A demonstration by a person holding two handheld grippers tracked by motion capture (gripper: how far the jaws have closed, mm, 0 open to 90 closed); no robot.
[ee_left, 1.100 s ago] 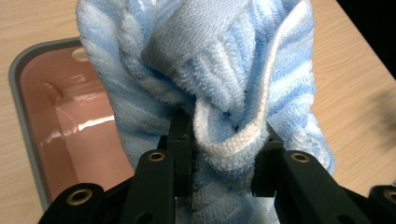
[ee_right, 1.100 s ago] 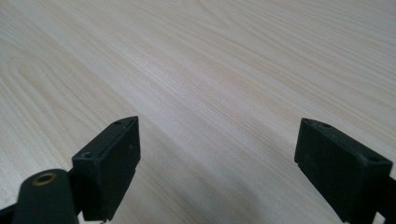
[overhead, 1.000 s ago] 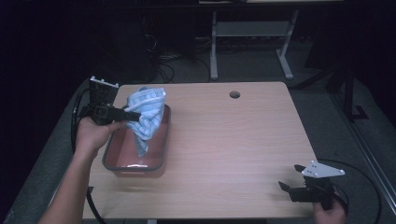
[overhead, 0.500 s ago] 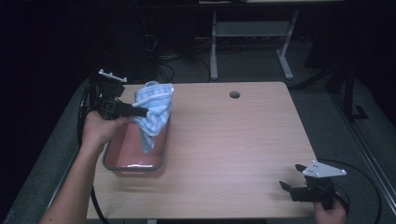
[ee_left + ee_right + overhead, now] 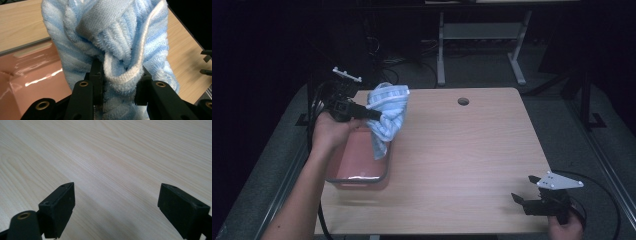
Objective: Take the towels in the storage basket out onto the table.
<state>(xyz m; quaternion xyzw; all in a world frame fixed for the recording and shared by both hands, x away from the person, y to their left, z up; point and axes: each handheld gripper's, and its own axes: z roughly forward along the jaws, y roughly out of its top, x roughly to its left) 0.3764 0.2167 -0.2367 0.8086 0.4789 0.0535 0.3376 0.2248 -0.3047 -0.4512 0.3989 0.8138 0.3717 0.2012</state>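
A light blue striped towel (image 5: 387, 112) hangs bunched in the air at the table's left, its tail dangling over a pink tray (image 5: 357, 165). My left gripper (image 5: 371, 115) is shut on it; in the left gripper view the towel (image 5: 112, 45) bulges between the black pads (image 5: 97, 82), and the tray (image 5: 30, 72) lies below. My right gripper (image 5: 521, 200) rests at the table's front right corner, held by a hand. In the right gripper view it (image 5: 116, 207) stands open with only bare wood between the jaws.
The wooden table (image 5: 462, 160) has a round cable hole (image 5: 463, 101) near its far edge. A metal frame leg (image 5: 441, 55) stands on the dark floor behind. Cables trail from both grippers off the table's sides.
My left gripper has lifted the towel up and away toward the far side, so more of it hangs free above the tray. The right gripper has stayed where it was.
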